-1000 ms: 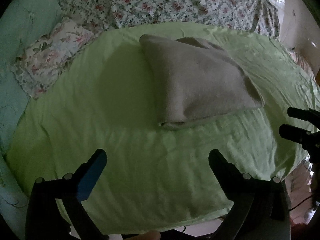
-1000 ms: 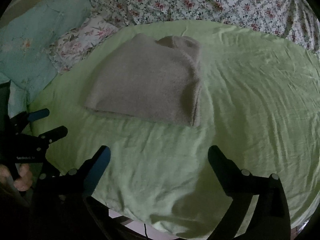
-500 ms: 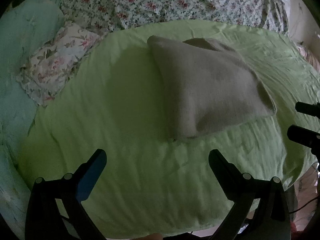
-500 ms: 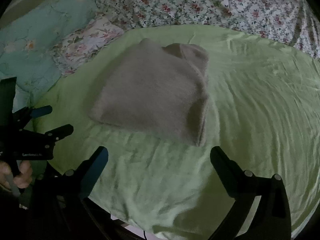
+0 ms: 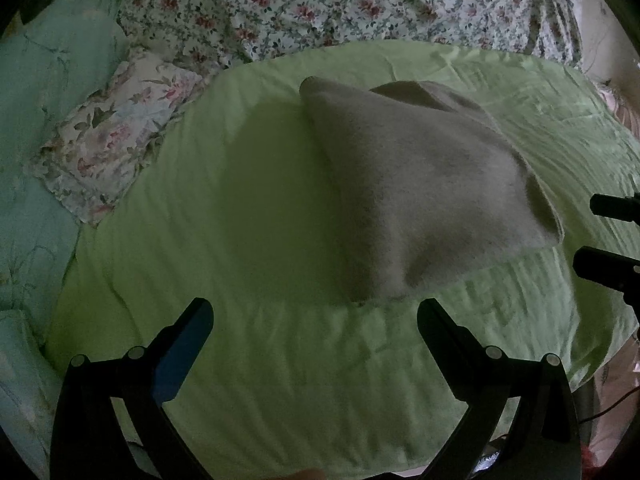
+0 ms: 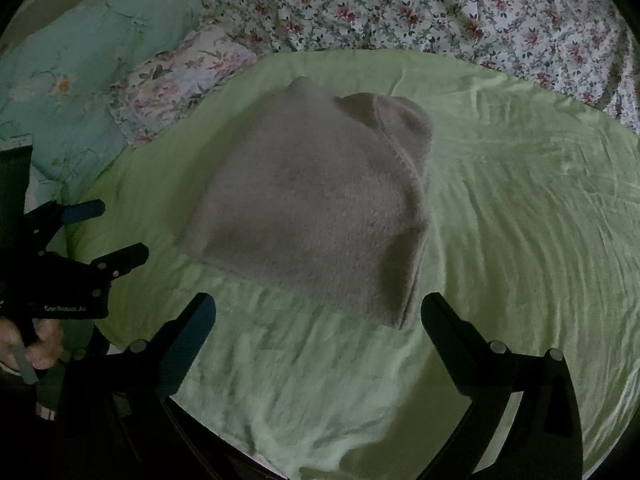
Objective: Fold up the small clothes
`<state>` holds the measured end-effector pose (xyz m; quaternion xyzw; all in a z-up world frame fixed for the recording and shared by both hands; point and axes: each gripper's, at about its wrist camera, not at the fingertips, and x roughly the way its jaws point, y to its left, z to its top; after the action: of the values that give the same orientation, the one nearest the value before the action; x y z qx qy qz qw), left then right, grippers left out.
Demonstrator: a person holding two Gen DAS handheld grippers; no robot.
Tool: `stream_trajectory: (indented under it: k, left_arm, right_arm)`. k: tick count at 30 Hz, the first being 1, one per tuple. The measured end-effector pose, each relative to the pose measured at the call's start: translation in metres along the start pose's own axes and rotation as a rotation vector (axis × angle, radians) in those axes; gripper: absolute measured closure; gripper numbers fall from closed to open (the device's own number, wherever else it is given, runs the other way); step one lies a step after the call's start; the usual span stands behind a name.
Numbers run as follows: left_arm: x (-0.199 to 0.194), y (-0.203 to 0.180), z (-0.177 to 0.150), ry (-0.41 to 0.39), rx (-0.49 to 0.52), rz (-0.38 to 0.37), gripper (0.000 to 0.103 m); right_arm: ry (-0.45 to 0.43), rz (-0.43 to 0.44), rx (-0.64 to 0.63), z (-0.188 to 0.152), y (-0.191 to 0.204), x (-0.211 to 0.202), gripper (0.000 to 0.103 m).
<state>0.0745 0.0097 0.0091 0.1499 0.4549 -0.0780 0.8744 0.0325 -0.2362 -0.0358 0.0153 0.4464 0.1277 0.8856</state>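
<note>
Here, folded grey garment (image 6: 316, 208) lies, seemingly untouched, on green sheet (image 6: 520, 240).

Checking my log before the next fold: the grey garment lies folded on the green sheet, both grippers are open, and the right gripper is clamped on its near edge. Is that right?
Not quite. The right gripper holds nothing: in the right wrist view its jaws are spread, with the grey garment just ahead of them on the green sheet. The left gripper is open too.

My bedroom at home, dim light, a bed (image 5: 280, 380) under a light green sheet (image 6: 520, 240), a floral quilt (image 6: 440, 4) bunched behind it, a flowered pillow (image 5: 112, 140), a teal blanket (image 6: 80, 72) alongside
</note>
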Motion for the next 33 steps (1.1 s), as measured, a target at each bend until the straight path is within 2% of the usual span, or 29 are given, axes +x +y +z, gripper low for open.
stream_trajectory:
  k: [33]
  left_arm:
    - [0.017, -0.003, 0.015, 0.002, 0.008, -0.001, 0.001]
  right_arm:
    - [0.021, 0.003, 0.008, 0.018, -0.012, 0.02, 0.001]
